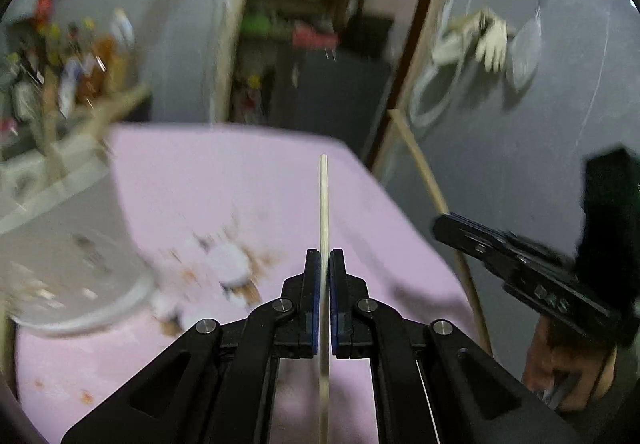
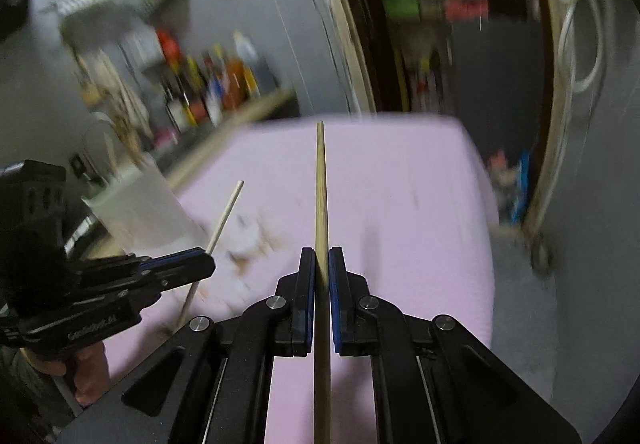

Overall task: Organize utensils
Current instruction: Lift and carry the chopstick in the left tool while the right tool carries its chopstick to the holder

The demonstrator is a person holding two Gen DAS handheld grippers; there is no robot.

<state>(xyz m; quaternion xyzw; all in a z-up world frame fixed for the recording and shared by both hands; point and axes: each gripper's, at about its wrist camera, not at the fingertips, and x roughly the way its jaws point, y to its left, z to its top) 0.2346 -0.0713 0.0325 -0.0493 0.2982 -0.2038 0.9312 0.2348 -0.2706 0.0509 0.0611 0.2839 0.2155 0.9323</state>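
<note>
The left hand-held gripper clamped a pale chopstick above the pink table. The right hand-held gripper pinched a darker chopstick, near the table's right edge.

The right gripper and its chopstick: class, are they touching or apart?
Touching. In the right wrist view the right gripper has both blue pads pressed against the darker chopstick, which runs straight between them with no gap on either side.

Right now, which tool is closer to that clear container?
Left. The clear container sits just left of the left tool; the right tool is farther right, with the left tool between them.
</note>
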